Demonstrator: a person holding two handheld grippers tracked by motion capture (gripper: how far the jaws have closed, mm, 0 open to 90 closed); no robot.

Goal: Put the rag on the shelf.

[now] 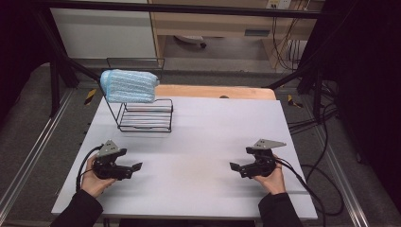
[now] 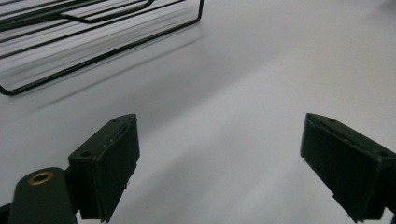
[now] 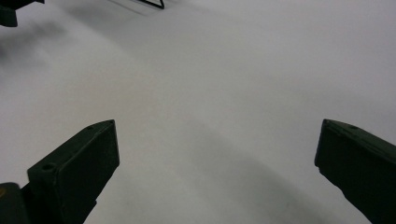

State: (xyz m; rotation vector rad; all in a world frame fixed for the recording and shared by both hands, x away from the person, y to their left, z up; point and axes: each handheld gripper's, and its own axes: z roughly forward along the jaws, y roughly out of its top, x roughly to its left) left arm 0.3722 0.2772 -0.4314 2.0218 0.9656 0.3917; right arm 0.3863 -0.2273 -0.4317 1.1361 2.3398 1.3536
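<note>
A black wire rack stands at the back left of the white table, and a blue-and-white patterned cloth bundle rests on its raised top. In the left gripper view the rack's base wires run across the upper left. My left gripper is held low over the table's front left, open, with nothing between its jaws. Over the front right, my right gripper is also open and holds nothing. The two grippers point toward each other across bare table.
A wooden board lies behind the table's far edge. Metal frame rails flank the table on the floor, and cables trail at the right. A desk and cabinet stand farther back.
</note>
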